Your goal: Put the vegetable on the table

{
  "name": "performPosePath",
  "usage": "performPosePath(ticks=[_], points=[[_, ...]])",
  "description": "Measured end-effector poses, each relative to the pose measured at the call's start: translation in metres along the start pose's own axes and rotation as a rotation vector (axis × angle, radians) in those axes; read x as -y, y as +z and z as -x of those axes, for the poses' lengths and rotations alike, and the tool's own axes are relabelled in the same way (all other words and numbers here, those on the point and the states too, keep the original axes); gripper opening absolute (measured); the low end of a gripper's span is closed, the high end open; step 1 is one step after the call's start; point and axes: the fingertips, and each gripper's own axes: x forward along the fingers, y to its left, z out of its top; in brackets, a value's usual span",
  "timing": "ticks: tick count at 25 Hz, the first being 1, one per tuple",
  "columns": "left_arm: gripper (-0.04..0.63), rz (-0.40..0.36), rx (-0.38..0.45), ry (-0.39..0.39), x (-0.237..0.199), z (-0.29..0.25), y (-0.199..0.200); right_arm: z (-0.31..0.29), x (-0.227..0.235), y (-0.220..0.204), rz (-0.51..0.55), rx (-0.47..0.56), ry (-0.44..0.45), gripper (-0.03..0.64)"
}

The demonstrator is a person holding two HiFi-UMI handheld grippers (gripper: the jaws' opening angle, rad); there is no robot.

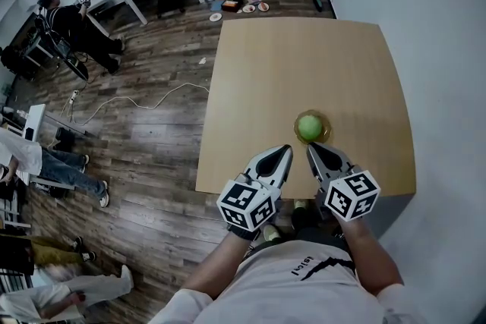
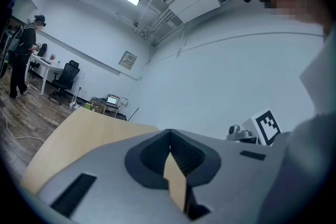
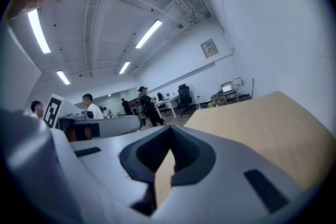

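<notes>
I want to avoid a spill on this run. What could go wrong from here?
1. The green vegetable looks round. Set down on the bare table, it might roll toward the near edge, which is close by.
2. The right claw and left claw are both shut and empty. Reaching in without opening would likely knock the vegetable or shove its small dish.

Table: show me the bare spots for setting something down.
The table is bare across its far half and down its left side. Crowded only near the front edge, where the green vegetable sits just beyond the left claw and right claw.
</notes>
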Motion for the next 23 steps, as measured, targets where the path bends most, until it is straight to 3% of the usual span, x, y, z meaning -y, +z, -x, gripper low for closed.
performPosePath(ticks=[23], points=[[0.014,0.013,-0.004,0.007,-0.007,-0.004,0.008,-0.009,-0.002,0.007,0.011,-0.024,0.003,0.012]])
